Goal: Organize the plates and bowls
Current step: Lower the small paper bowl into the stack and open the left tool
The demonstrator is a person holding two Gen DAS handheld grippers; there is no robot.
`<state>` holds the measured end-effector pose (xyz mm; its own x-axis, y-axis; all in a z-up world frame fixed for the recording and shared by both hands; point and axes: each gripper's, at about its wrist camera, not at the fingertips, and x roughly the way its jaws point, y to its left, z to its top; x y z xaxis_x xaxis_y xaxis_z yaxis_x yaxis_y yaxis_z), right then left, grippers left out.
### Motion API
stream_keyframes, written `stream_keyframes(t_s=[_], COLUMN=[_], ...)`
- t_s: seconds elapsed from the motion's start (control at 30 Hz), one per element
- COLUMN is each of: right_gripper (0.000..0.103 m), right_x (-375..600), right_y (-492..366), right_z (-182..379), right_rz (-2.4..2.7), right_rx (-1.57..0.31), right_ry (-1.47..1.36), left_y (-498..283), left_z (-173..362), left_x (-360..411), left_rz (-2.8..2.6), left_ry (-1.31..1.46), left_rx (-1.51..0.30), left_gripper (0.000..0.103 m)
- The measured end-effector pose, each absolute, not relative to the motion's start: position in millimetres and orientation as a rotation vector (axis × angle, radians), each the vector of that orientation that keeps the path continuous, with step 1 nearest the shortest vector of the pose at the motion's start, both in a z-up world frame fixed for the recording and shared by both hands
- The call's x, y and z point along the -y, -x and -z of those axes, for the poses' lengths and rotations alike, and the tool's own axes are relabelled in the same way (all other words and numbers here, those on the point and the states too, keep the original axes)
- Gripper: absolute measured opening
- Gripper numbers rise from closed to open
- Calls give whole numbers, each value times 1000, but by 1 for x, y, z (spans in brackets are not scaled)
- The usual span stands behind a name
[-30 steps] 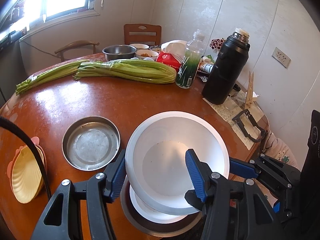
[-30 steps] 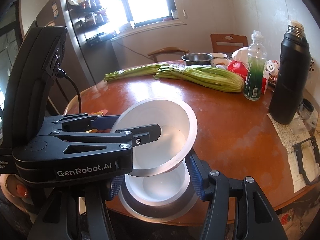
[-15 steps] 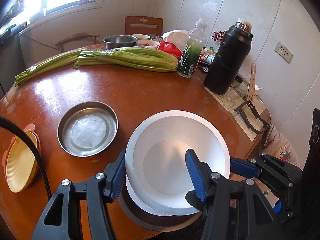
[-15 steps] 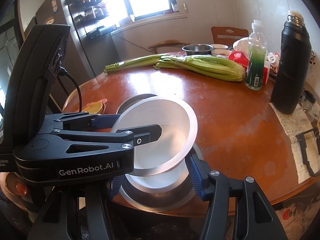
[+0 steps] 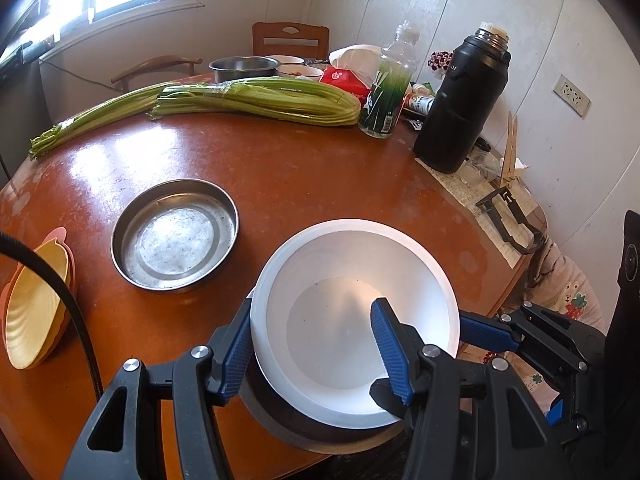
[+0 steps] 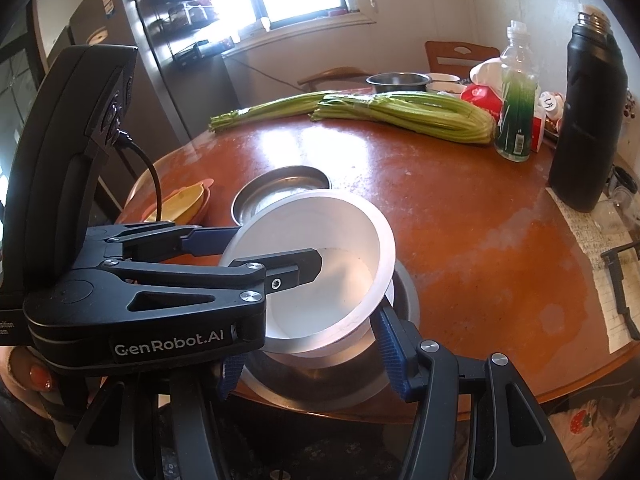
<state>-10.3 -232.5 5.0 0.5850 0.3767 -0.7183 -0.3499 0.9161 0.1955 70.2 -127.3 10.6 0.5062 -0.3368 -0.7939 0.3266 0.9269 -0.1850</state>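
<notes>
A white bowl (image 5: 352,280) (image 6: 312,220) hangs tilted at the table's near edge. My left gripper (image 5: 312,304) (image 6: 276,248) is shut on its wall, one finger inside and one outside. Right under it a second white bowl (image 6: 304,354) sits in a steel dish (image 5: 300,436) (image 6: 404,292), almost covered by the held bowl. My right gripper (image 6: 308,340) straddles this stack below the held bowl's rim. Its right fingertip touches the underside of that rim, and its left pad is hidden behind the left gripper. Another steel dish (image 5: 176,236) (image 6: 280,184) lies to the left.
Yellow shell-shaped dishes (image 5: 32,312) on a pink one lie at the table's left edge. Celery bunches (image 5: 260,100), a green-labelled bottle (image 5: 386,92), a black flask (image 5: 460,112) and a steel bowl (image 5: 244,66) line the far side. A black clip (image 5: 508,220) lies on paper at the right.
Both grippers have sunk with the white bowl toward the stack. The lower white bowl, plainly visible before, is now nearly covered by it.
</notes>
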Motion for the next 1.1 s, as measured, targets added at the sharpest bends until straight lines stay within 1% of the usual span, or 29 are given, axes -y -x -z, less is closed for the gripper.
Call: stream_keyframes(t_s=[1.1], right_gripper=[60], right_x=[227], right_y=[5], right_z=[13], right_rz=[-419], right_rx=[-878], right_ry=[-5], left_y=[-74], left_z=[6], left_x=[128], left_rz=[384], left_ry=[11], left_rx=[-981], left_gripper=[57])
